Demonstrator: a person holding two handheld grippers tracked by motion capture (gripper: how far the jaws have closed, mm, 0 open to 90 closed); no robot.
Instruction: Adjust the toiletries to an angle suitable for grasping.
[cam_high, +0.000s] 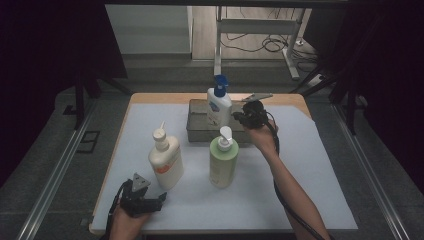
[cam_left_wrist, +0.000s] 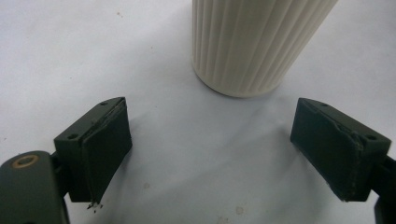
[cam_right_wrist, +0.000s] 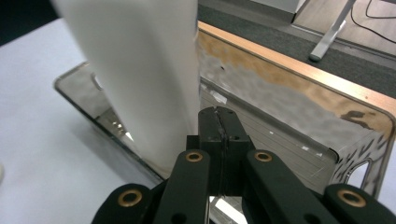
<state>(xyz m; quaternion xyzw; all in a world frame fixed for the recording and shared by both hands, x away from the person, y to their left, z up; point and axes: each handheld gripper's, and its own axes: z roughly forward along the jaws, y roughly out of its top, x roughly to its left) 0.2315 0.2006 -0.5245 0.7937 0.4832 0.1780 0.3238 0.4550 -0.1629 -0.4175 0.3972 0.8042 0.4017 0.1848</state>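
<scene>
White bottle (cam_high: 219, 107) blue pump; cream bottle (cam_high: 166, 160) ribbed; green bottle (cam_high: 223, 162)

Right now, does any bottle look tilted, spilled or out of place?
The blue-capped bottle leans in the metal tray, beside the shut right gripper, which holds nothing. The cream bottle and green bottle stand upright; no spill shows.

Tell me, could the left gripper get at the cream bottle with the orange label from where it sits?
Probably yes. The left gripper has its jaws wide open and the cream bottle stands upright just ahead of them, with only bare white mat between. The green bottle stands off to the side, not in the way.
</scene>
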